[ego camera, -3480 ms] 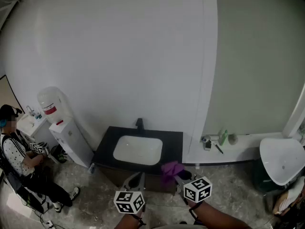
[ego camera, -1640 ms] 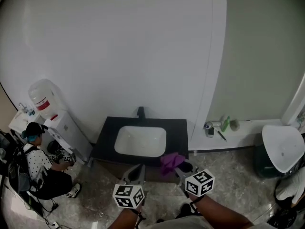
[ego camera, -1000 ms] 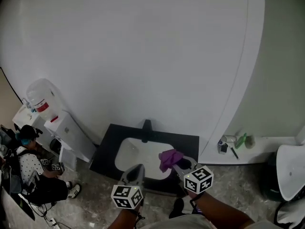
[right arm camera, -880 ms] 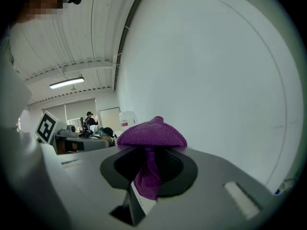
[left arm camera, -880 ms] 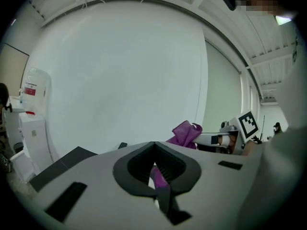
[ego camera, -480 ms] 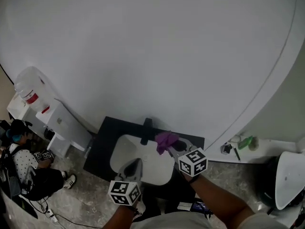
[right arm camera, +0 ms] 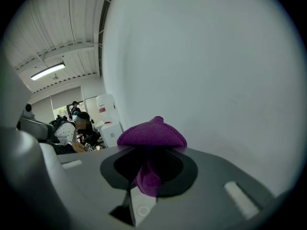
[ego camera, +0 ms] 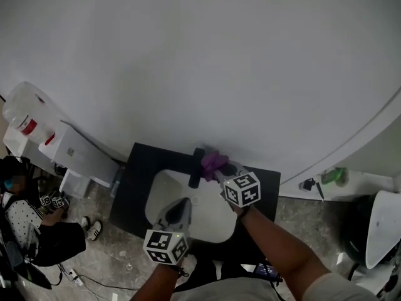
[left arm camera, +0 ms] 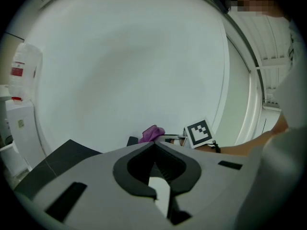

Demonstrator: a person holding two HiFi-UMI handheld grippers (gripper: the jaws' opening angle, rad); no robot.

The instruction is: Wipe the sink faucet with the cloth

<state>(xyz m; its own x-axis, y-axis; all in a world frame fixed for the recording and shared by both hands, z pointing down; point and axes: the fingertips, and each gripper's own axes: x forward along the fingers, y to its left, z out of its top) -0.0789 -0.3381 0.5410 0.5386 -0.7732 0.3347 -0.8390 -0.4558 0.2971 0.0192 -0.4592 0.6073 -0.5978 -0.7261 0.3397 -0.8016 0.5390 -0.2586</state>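
Note:
A black faucet (ego camera: 195, 169) stands at the back of a white basin (ego camera: 169, 193) set in a black countertop (ego camera: 135, 180). My right gripper (ego camera: 220, 169) is shut on a purple cloth (ego camera: 213, 162), which sits right beside the top of the faucet; contact cannot be told. In the right gripper view the purple cloth (right arm camera: 151, 143) bulges over the jaws and hides the faucet. My left gripper (ego camera: 178, 207) hovers over the basin's front, shut and empty. From the left gripper view the cloth (left arm camera: 151, 133) and the faucet (left arm camera: 132, 141) show ahead.
A white wall (ego camera: 207, 61) rises directly behind the sink. A water dispenser (ego camera: 28, 121) stands at the left, with a seated person (ego camera: 25, 218) below it. Small bottles (ego camera: 335, 176) lie on a ledge at the right, near a white bin (ego camera: 382, 221).
The person has walked up to the sink. My right gripper carried the purple cloth forward from the counter's front edge to the faucet. The left gripper moved over the basin.

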